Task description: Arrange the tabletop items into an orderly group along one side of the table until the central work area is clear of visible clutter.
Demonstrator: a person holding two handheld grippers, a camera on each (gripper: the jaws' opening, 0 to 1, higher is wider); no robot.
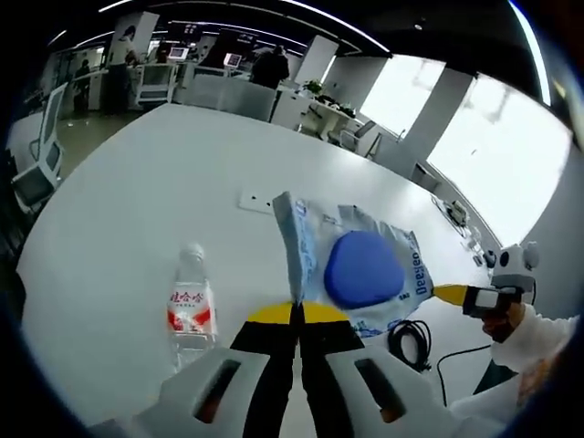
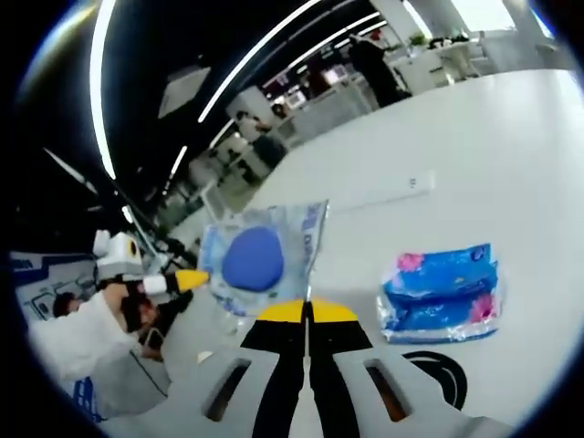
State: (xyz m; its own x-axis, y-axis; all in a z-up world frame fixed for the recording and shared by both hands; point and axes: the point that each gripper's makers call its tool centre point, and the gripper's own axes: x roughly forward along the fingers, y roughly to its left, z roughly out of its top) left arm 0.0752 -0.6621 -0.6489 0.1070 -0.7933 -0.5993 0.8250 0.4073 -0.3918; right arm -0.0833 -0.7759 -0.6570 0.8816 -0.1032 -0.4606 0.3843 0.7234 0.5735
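Both grippers are seen clamped on opposite edges of a clear plastic bag (image 1: 365,260) holding a blue rounded item (image 1: 363,269): the left gripper (image 1: 297,312) has its yellow-tipped jaws closed together on the bag's near edge, and the right gripper (image 2: 308,310) is likewise pinched shut on the bag's lower edge, with the bag raised above the white table (image 1: 137,210). A water bottle (image 1: 191,306) lies just beside the left gripper, a coiled black cable (image 1: 411,342) sits near the bag, and a blue tissue pack (image 2: 440,292) rests on the table apart from the rest. The bag is best carried level, with both grips kept even so the blue item is not tipped out, and set down beside the tissue pack along one edge.
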